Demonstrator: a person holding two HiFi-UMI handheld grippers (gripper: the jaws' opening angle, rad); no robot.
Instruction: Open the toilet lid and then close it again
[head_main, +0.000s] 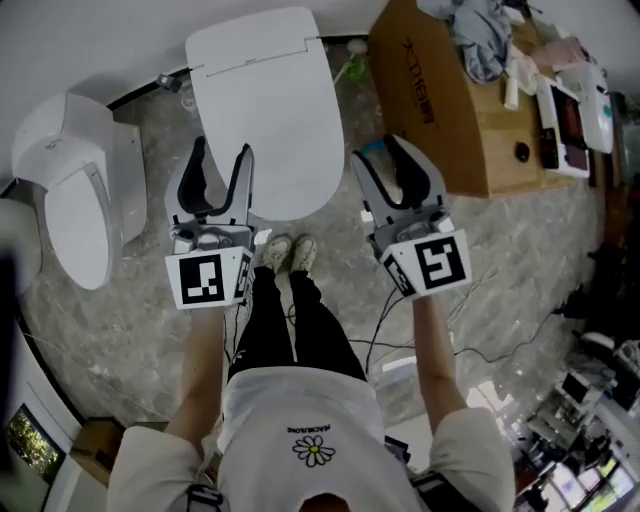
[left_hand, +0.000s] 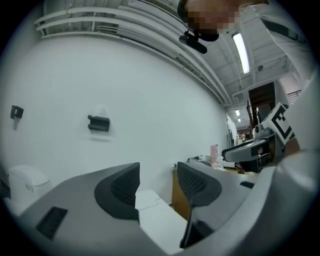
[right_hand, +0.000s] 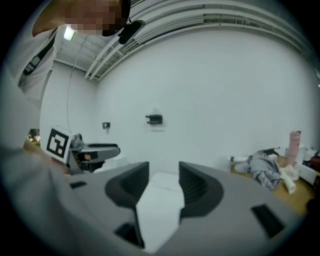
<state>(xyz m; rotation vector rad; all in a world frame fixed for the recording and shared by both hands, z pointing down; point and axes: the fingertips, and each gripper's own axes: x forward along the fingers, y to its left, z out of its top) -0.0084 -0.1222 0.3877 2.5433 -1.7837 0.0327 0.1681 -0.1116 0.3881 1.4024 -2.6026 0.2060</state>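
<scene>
The white toilet (head_main: 265, 110) stands in front of the person's feet, lid down flat. In the head view my left gripper (head_main: 222, 152) hangs over the lid's left edge, jaws apart with nothing between them. My right gripper (head_main: 380, 152) is just off the lid's right edge, over the floor, also open and empty. The left gripper view looks level between its spread jaws (left_hand: 157, 187) along the white lid (left_hand: 160, 222) to the wall. The right gripper view shows the lid (right_hand: 160, 207) below its open jaws (right_hand: 164, 186). Neither gripper touches the lid.
A second white toilet (head_main: 75, 190) stands at the left. A large cardboard box (head_main: 440, 110) with cloth and small items on top stands close at the right. Cables trail over the marble floor (head_main: 520, 270) by the person's legs. A dark fitting (left_hand: 98, 123) is on the wall.
</scene>
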